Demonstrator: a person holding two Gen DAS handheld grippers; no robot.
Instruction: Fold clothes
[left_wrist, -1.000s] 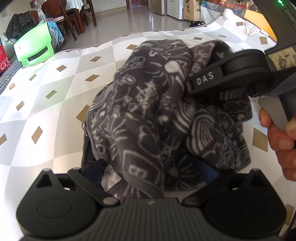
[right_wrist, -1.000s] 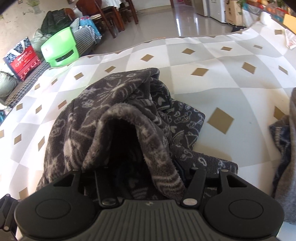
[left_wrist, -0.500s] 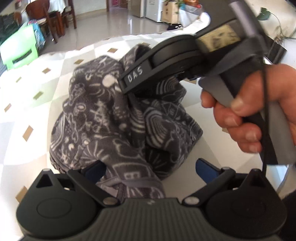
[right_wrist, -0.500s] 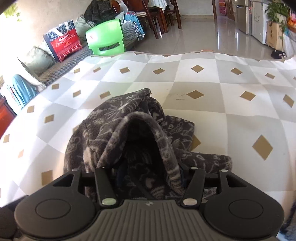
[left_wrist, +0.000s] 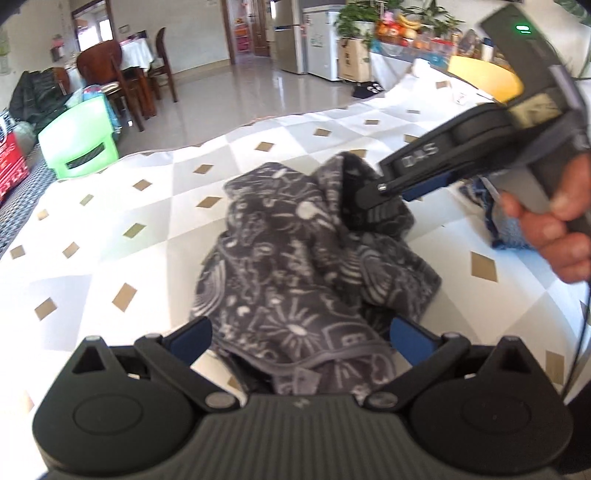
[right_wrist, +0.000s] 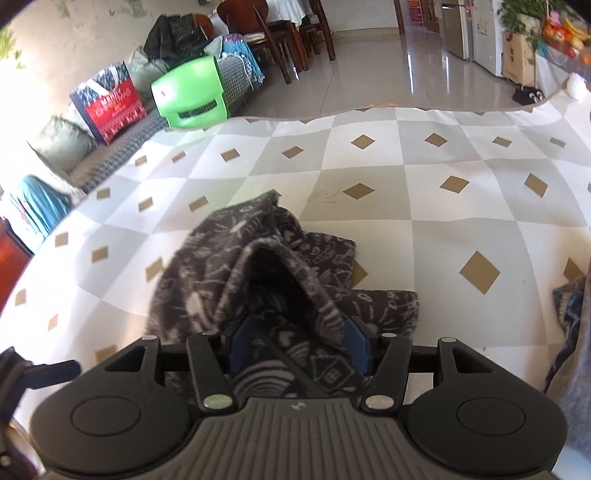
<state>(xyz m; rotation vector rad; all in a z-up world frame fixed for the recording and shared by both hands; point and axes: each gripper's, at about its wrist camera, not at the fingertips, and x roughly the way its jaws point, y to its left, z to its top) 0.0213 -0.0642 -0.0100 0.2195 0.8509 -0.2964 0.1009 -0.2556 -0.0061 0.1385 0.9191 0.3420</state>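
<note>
- Left wrist view: the dark grey fleece garment with pale doodle print (left_wrist: 306, 273) lies bunched on the white-and-grey checked tablecloth with gold diamonds (left_wrist: 110, 229); its near hem hides the gap of the left gripper (left_wrist: 301, 338), so I cannot tell whether the spread blue pads press it.
- Right gripper (right_wrist: 299, 345) pinches a raised fold, pads half buried.
- Right edge: another grey cloth (right_wrist: 569, 332), cut off.
- Beyond: green plastic chair (right_wrist: 192, 98).

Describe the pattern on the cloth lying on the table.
Dark grey cloth with pale doodle-like drawings all over; clearest in the left wrist view.
</note>
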